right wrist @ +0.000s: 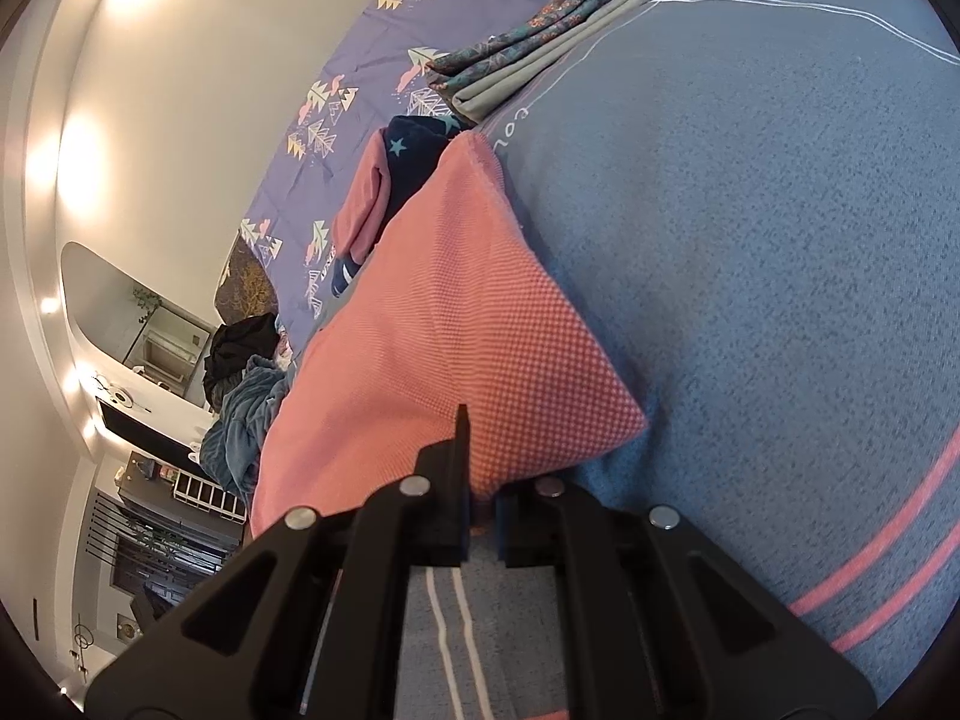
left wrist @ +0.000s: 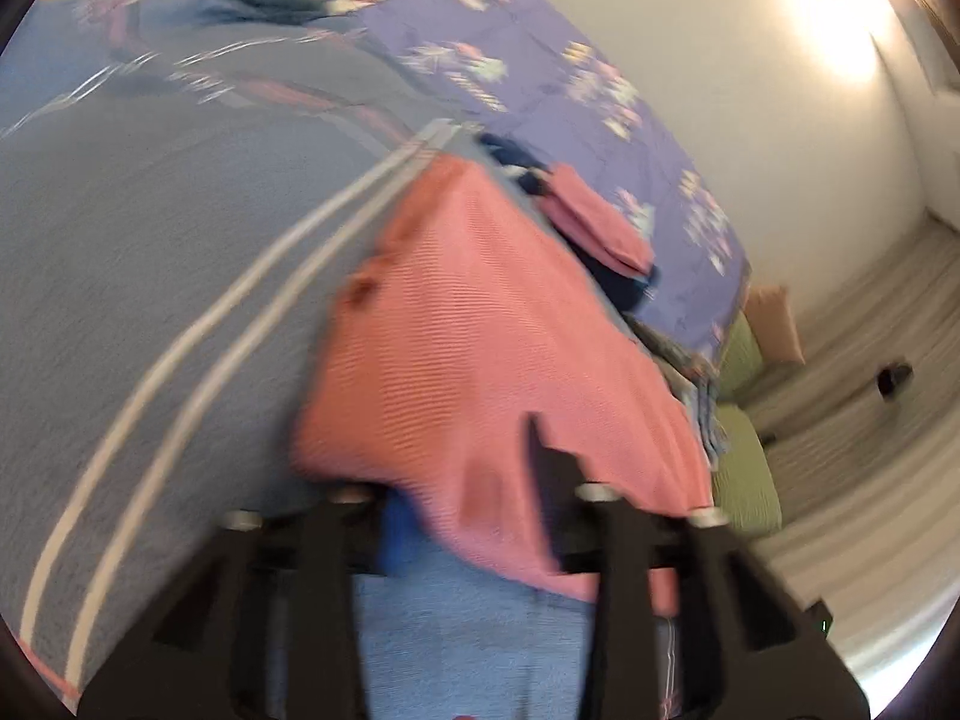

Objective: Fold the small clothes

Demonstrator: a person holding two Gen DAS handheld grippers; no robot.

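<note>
Home bedroom: a bed (right wrist: 750, 210) with a patterned quilt (right wrist: 372, 60), folded clothes (right wrist: 540, 42) on it, a mirror (right wrist: 120, 306) beside it.

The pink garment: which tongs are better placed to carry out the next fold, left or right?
Probably the right tongs: they are shut on the edge of the pink garment. The left tongs are open, the cloth lying loose between them.

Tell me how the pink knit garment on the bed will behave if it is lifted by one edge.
The pink knit garment will probably go floppy: it drapes softly over the blue blanket. It looks light, being thin folded fabric. Its textured weave should grip rather than slip, as the right gripper pinches its edge.
</note>
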